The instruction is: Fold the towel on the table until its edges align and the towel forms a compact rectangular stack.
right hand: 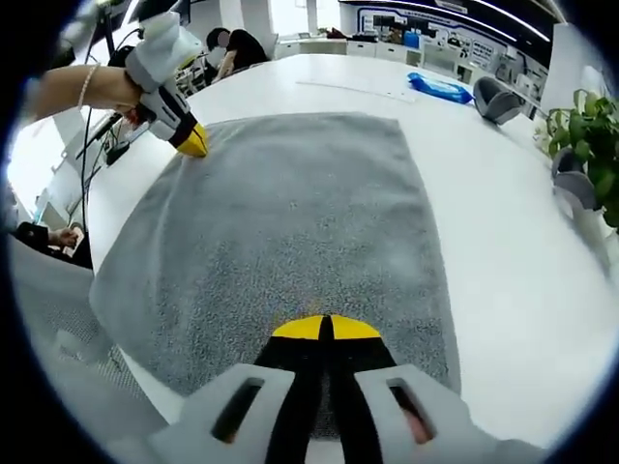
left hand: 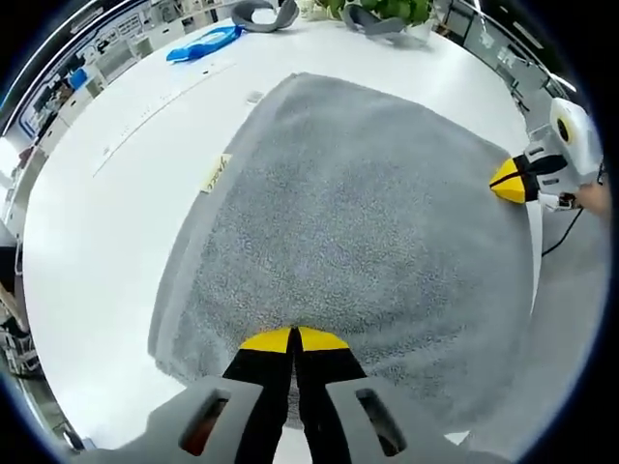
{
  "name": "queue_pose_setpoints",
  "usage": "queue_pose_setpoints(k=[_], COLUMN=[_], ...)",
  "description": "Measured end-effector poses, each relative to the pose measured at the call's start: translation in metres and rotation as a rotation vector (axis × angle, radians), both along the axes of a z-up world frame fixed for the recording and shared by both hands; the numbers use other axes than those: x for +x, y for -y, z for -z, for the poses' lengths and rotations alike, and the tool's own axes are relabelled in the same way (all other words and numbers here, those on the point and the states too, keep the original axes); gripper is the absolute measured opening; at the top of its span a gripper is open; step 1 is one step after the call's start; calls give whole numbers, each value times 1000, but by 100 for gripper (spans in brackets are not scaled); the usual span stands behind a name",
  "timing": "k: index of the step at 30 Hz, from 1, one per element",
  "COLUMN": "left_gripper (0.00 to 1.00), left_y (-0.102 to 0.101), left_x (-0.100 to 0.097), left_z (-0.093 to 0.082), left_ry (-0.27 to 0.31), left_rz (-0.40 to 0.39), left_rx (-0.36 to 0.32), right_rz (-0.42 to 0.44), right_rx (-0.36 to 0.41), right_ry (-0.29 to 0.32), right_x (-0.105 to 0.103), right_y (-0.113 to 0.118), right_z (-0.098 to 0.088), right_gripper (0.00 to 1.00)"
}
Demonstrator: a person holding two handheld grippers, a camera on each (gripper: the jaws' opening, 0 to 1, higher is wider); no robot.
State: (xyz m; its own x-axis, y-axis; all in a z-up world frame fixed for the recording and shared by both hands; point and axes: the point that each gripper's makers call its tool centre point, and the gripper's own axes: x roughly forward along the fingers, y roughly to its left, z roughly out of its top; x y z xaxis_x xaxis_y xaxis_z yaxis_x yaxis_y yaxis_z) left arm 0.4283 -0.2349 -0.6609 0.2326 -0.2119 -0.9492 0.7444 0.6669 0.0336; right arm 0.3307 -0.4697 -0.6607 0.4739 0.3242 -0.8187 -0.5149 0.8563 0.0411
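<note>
Where fingers (left hand: 294, 338) close, towel (left hand: 358, 213) edge hidden

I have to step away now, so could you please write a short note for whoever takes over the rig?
Left claw: shut on the near edge of the grey towel.
Right claw: shut on the same towel's edge, at another corner.
The towel lies spread flat on the white table, yellow tag at one side.
Done: both edges gripped. Whether an earlier fold was made cannot be told.
Left: lift, fold over, align edges, repeat to a compact stack.
</note>
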Motion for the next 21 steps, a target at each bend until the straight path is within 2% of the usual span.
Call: queue_pose_setpoints(k=[8, 21], left_gripper=[1, 1], left_y=[4, 8], left_x=[6, 19], left_z=[0, -1], left_ry=[15, 19], left_rz=[21, 18], left_rx=[30, 12], right_rz=[6, -8], right_rx=[4, -6], right_ry=[4, -2], right_x=[-7, -13], right_y=[-2, -7], right_z=[0, 0], right_gripper=[0, 0])
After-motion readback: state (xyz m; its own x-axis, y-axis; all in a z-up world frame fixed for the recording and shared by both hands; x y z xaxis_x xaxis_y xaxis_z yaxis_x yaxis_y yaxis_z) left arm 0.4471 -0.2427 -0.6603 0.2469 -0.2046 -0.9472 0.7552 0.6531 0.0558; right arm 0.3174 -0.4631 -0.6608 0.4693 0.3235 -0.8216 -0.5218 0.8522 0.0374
